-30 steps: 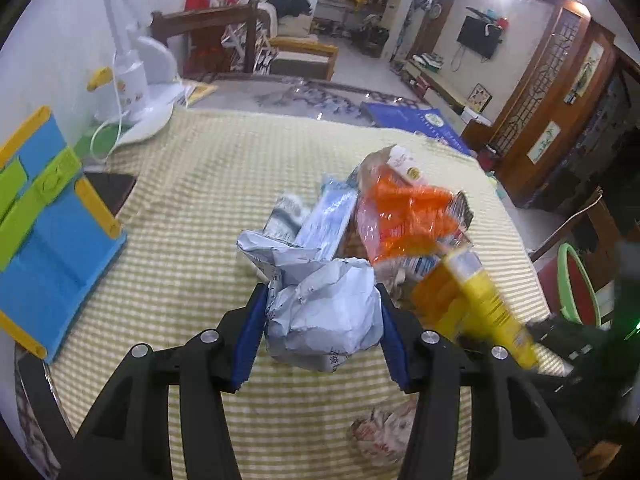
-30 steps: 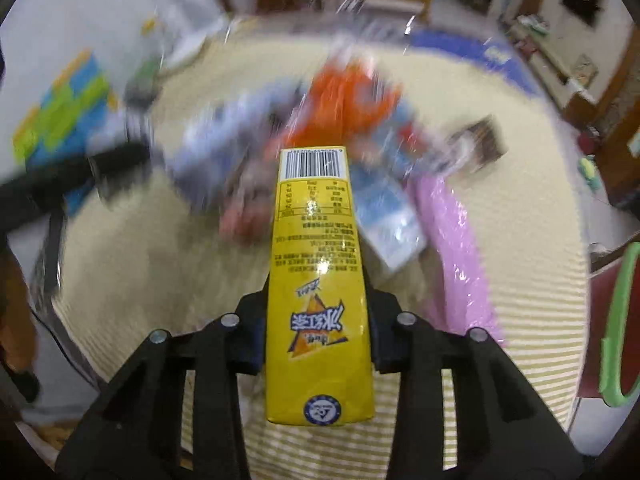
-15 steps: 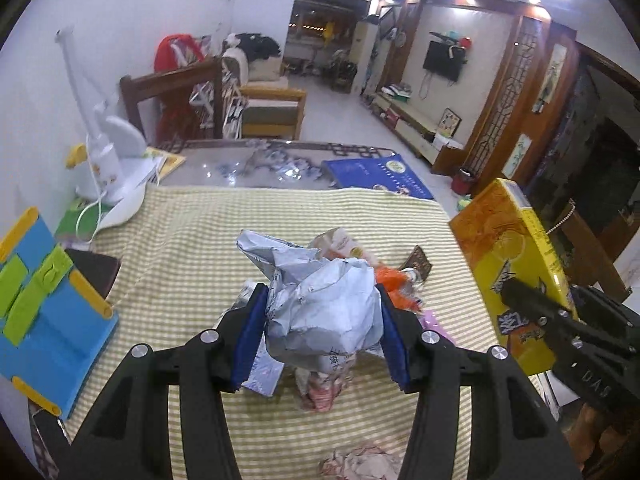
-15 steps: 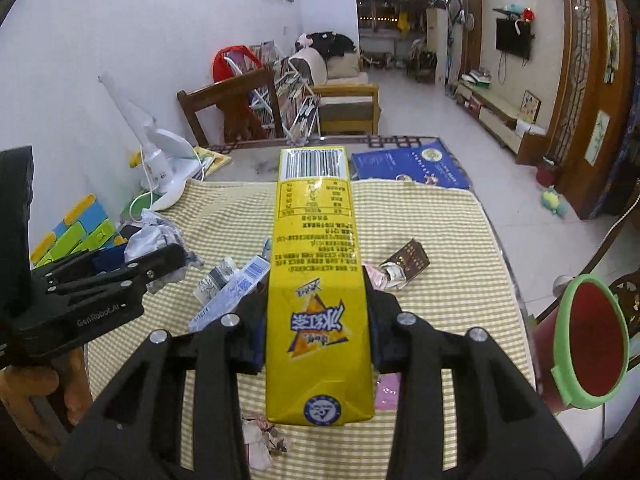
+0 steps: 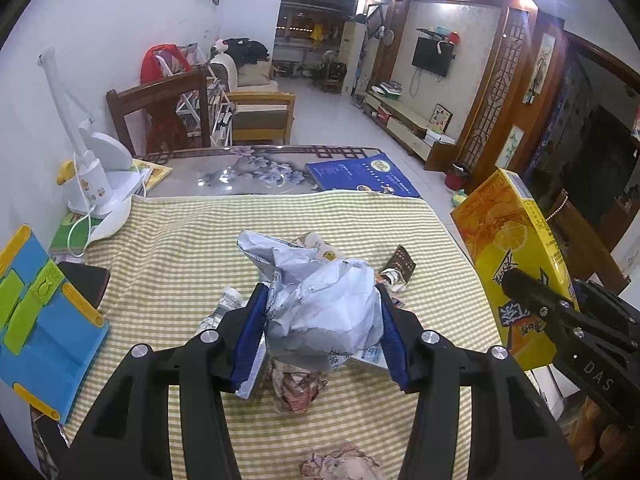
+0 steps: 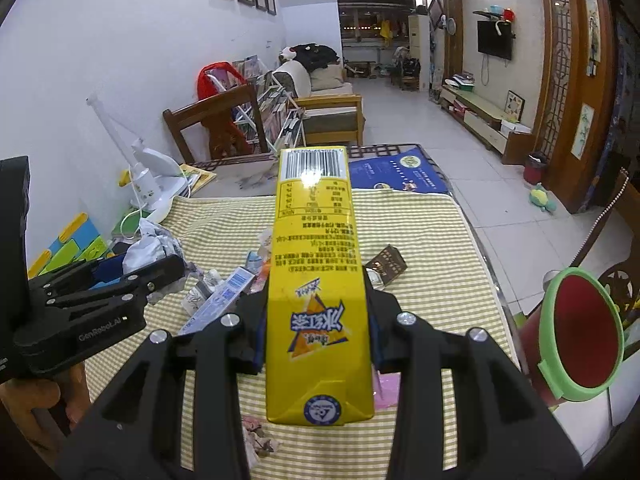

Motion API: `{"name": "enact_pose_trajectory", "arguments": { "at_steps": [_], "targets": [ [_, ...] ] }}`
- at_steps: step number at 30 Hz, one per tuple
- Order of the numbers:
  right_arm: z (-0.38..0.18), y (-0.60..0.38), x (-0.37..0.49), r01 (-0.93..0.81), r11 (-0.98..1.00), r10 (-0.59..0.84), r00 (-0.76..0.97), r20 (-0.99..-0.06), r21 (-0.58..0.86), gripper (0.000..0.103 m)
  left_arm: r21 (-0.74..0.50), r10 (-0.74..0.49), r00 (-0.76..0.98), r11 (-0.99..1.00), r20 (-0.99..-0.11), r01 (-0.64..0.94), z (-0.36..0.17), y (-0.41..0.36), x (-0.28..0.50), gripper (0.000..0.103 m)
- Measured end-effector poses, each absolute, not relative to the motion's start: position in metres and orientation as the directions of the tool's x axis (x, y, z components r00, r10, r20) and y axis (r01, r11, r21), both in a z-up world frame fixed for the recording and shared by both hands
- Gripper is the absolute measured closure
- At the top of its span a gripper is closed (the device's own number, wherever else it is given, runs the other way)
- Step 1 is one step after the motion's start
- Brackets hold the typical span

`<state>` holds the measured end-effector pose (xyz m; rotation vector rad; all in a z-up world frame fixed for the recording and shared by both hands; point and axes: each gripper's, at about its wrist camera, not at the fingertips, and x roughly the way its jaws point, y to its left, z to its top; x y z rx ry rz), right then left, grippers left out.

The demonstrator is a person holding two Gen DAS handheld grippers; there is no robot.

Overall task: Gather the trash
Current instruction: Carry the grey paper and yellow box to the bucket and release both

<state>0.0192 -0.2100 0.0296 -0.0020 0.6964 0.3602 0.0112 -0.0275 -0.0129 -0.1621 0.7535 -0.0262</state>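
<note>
My left gripper (image 5: 322, 320) is shut on a crumpled white-grey paper wad (image 5: 320, 304) and holds it above the checked tablecloth (image 5: 172, 248). My right gripper (image 6: 316, 312) is shut on a tall yellow drink carton (image 6: 316, 264), held above the table; the carton also shows at the right of the left wrist view (image 5: 512, 256). Loose trash lies on the cloth below: a white-blue wrapper (image 6: 218, 304), a dark brown wrapper (image 6: 386, 264), crumpled printed paper (image 5: 298, 388) and another scrap (image 5: 340, 464). The left gripper also shows at the left of the right wrist view (image 6: 160, 272).
A red bin with a green rim (image 6: 580, 332) stands off the table's right edge. A blue and green stand (image 5: 36, 312), a dark phone (image 5: 86, 280) and a white desk lamp (image 5: 96, 184) are at the left. A blue booklet (image 5: 360, 176) lies at the far end.
Both grippers have risen well above the trash pile with their loads. The pile now looks smaller and lower in both views. The right view is no longer blurred.
</note>
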Motion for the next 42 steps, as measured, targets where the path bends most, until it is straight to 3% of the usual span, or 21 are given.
{"name": "enact_pose_trajectory", "arguments": {
  "at_steps": [28,42],
  "targets": [
    [0.016,-0.265,0.019,-0.210,0.962,0.274,0.723,-0.634,0.176,0.067,-0.085,-0.083,0.723,0.996,-0.686,0.033,-0.011,-0.095,0.018,0.053],
    [0.016,-0.326,0.033,-0.251,0.949,0.313,0.708,-0.633,0.188,0.067,-0.073,-0.043,0.716,0.997,-0.697,-0.011,-0.010,-0.161,0.026,0.053]
  ]
}}
